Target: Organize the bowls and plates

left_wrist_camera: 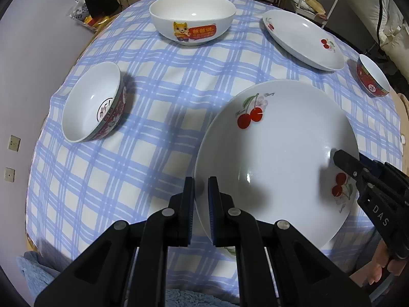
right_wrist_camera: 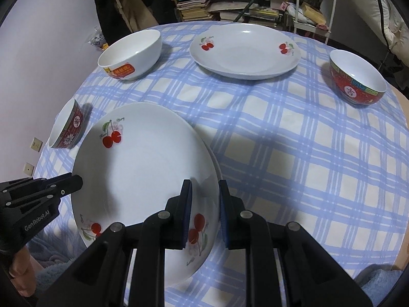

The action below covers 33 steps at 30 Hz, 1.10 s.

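A white cherry-print plate (left_wrist_camera: 276, 153) (right_wrist_camera: 143, 168) is held near the front of the table, tilted. My left gripper (left_wrist_camera: 200, 183) is shut on its left rim. My right gripper (right_wrist_camera: 203, 185) straddles its right rim, one finger inside and one outside, clamped on it; it also shows in the left wrist view (left_wrist_camera: 340, 157). The left gripper shows in the right wrist view (right_wrist_camera: 75, 180). A second cherry plate (left_wrist_camera: 301, 38) (right_wrist_camera: 245, 51) lies at the back right. A white bowl with a cat sticker (left_wrist_camera: 191, 18) (right_wrist_camera: 130, 53) stands at the back.
A red patterned bowl (left_wrist_camera: 94, 102) (right_wrist_camera: 67, 128) stands at the left and another (left_wrist_camera: 372, 76) (right_wrist_camera: 356, 76) at the right edge. The round table has a blue plaid cloth (left_wrist_camera: 163, 117) (right_wrist_camera: 281, 138). Shelves and stacked books stand behind.
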### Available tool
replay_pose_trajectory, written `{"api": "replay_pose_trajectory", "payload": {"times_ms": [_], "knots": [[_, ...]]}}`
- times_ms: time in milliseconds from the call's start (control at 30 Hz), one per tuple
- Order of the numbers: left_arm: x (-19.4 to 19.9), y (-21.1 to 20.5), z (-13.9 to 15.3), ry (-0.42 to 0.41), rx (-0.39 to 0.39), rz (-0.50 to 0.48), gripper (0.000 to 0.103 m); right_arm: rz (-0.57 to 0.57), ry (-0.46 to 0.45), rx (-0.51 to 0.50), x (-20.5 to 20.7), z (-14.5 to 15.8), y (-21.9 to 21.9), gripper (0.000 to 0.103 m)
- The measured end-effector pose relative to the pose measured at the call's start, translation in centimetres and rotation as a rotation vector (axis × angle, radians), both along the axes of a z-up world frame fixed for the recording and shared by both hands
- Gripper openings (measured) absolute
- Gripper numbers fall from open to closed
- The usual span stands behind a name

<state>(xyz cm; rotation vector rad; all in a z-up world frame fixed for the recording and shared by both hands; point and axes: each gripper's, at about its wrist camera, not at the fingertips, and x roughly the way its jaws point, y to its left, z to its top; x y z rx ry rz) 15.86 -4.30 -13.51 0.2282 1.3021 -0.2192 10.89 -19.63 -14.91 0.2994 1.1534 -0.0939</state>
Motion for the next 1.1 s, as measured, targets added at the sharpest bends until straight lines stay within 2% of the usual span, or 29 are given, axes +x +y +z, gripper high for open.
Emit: {"api": "replay_pose_trajectory", "payload": {"times_ms": [100,200,467,1100], "knots": [[-0.1,-0.2,-0.2,-0.003,0.019,-0.005,0.009,0.000,0.006,0.029,0.0,-0.3,-0.2,0.021],[0.0,-0.2,-0.6,0.016,0.009,-0.002,0.009,0.004,0.006,0.005,0.0,-0.3,0.0,0.021],[0.2,0.3,-1.0,0.030,0.007,0.015,0.009,0.014,0.006,0.026,0.4,-0.8,-0.1,0.022],[1.2,0.6,-2.6,0.087,-0.010,0.048,0.010,0.030,-0.006,-0.037,0.5,-1.0,0.8,0.022]]}}
